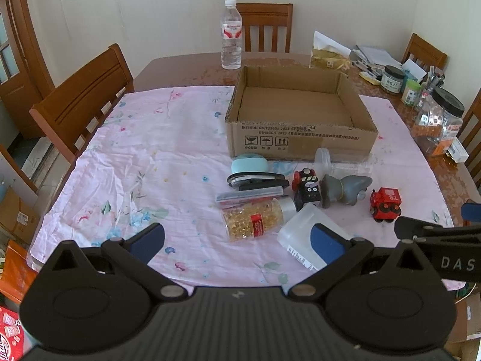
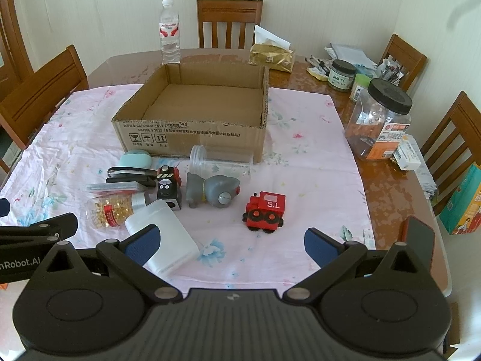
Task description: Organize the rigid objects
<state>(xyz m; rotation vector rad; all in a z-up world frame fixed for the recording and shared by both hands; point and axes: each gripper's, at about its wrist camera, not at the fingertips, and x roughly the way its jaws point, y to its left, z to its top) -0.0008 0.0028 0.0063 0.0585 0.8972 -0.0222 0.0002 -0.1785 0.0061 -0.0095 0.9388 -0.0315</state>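
Observation:
An empty cardboard box (image 1: 300, 138) (image 2: 192, 138) stands on the pink cloth. In front of it lie a teal case (image 1: 249, 164), a black stapler (image 1: 257, 180), a flat clear case (image 1: 249, 195), a capsule bottle (image 1: 255, 218) (image 2: 112, 209), a white container (image 1: 300, 240) (image 2: 163, 234), a black toy train (image 1: 308, 188) (image 2: 170, 188), a grey elephant toy (image 1: 345, 189) (image 2: 212, 191), a clear jar (image 2: 219, 161) and a red toy train (image 1: 386, 204) (image 2: 266, 210). My left gripper (image 1: 237, 240) and right gripper (image 2: 231, 240) are open and empty, near the table's front edge.
A water bottle (image 1: 231, 34) stands behind the box. Jars (image 2: 378, 120), a tissue pack (image 2: 272, 54) and clutter fill the table's right side. A red phone (image 2: 418, 243) lies at the right front edge. Wooden chairs (image 1: 84, 96) surround the table.

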